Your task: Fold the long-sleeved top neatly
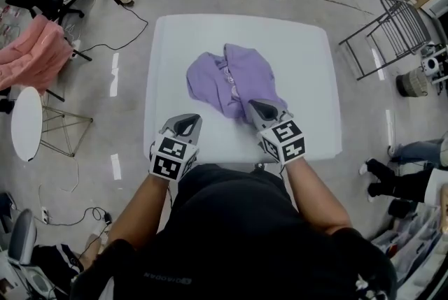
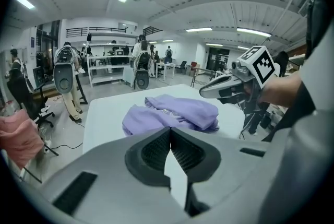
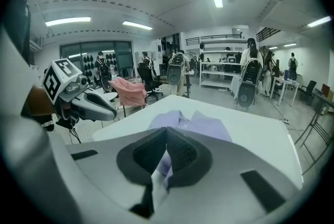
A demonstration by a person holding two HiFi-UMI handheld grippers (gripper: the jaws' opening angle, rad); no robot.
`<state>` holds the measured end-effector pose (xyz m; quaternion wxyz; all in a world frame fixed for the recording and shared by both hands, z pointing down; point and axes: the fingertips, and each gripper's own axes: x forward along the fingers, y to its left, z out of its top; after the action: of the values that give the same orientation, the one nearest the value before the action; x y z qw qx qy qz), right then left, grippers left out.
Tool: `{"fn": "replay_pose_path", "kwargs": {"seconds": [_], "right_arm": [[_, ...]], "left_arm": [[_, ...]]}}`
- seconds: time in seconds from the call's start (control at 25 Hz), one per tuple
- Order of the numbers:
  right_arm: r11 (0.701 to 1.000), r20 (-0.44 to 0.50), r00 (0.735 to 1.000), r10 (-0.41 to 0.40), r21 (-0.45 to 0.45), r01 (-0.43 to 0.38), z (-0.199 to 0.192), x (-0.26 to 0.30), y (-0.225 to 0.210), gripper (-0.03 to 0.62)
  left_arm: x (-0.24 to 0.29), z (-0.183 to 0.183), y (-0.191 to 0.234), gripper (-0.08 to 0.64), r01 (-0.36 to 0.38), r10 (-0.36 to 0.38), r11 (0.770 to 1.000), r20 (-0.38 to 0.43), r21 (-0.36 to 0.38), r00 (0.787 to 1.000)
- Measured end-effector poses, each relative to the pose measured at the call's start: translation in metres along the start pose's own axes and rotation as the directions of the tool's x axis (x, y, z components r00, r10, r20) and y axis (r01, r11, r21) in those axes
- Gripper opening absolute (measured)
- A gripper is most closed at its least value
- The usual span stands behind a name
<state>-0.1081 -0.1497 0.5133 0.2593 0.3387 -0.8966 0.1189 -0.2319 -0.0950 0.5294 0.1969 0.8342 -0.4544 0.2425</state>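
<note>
A lilac long-sleeved top (image 1: 231,78) lies crumpled in a heap near the middle of the white table (image 1: 308,61). In the head view my left gripper (image 1: 186,121) hovers over bare table near the front edge, just left of the top, jaws shut and empty. My right gripper (image 1: 257,107) sits above the heap's near right edge, also shut; nothing shows between its pads. The left gripper view shows the shut jaws (image 2: 170,132) facing the top (image 2: 175,112), with the right gripper (image 2: 229,85) to the right. From the right gripper (image 3: 167,132), the top (image 3: 201,125) lies just beyond the tips.
A pink cloth (image 1: 31,54) hangs over a chair at the left, beside a small round white table (image 1: 26,122). A metal rack (image 1: 392,33) leans at the back right. Cables run over the floor. Someone's shoes (image 1: 381,176) stand to the right of the table.
</note>
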Motion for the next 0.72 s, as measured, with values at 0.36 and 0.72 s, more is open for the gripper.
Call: {"fn": "replay_pose_path", "kwargs": {"seconds": [0.36,0.72], "right_arm": [[0.994,-0.224,0.974,0.026,-0.099,-0.049,-0.027,0.073,-0.046,0.094],[0.997,-0.356,0.932,0.062,-0.028,-0.077,-0.064,0.118,-0.05,0.083]], "left_arm": [[0.013,0.002,-0.008,0.005,-0.112,0.113,0.984,-0.002,-0.136,0.994],[0.01,-0.014,-0.009,0.005,-0.178,0.174,0.965,-0.035,-0.191,0.984]]}}
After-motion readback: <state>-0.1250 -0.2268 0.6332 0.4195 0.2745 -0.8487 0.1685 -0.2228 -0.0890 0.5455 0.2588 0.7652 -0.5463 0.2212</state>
